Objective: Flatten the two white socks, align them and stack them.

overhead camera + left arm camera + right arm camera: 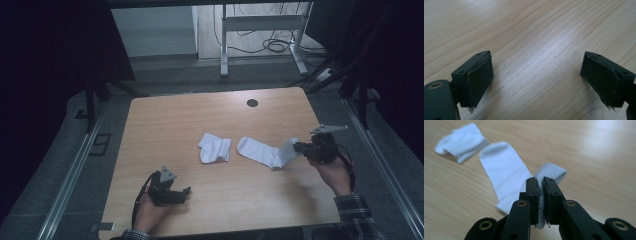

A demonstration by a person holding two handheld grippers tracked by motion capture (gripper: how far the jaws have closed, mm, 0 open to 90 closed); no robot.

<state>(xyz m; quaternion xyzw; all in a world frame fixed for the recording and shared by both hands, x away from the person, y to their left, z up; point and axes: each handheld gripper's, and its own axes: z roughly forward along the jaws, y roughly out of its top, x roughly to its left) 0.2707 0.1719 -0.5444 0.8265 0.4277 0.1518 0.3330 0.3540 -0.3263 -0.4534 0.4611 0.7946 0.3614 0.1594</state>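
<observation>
The right gripper is pinching the sock's cuff near the table's right edge; thin fabric risks slipping free. The left gripper is resting wide, holding nothing.

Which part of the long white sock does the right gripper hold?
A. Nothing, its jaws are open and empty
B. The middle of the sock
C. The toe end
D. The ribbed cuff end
D. In the right gripper view, the right gripper has its jaws closed on the ribbed cuff of the long sock, while the rest of the sock lies flat on the table.
</observation>
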